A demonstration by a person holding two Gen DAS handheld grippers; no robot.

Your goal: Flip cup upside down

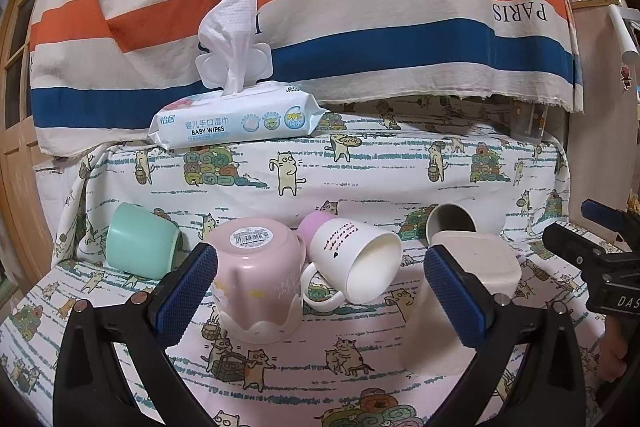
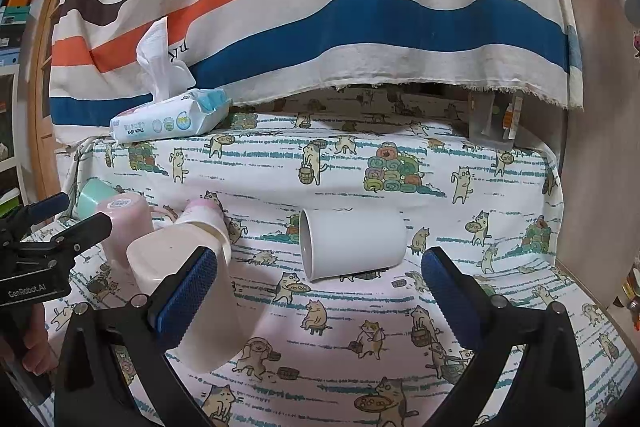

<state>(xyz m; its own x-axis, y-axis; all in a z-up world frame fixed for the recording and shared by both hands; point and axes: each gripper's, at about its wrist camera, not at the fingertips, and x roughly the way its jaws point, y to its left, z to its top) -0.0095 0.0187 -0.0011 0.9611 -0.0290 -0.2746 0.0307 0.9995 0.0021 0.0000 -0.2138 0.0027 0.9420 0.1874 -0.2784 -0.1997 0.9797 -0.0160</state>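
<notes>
Several cups stand or lie on the cat-print cloth. A pink cup (image 1: 256, 279) stands upside down between my left gripper's (image 1: 320, 297) open fingers, close to the left finger. A white mug (image 1: 360, 263) with a handle lies on its side next to it. A mint cup (image 1: 140, 239) lies at the left. A cream cup (image 1: 476, 267) stands upside down by the right finger; it also shows in the right wrist view (image 2: 188, 291). A grey-white cup (image 2: 352, 245) lies on its side ahead of my open, empty right gripper (image 2: 320, 295).
A pack of baby wipes (image 1: 236, 119) sits on the raised ledge behind, under a hanging striped cloth (image 1: 320, 7). A small pink-topped cup (image 1: 314, 223) lies behind the white mug. A wooden panel (image 2: 600, 107) borders the right side.
</notes>
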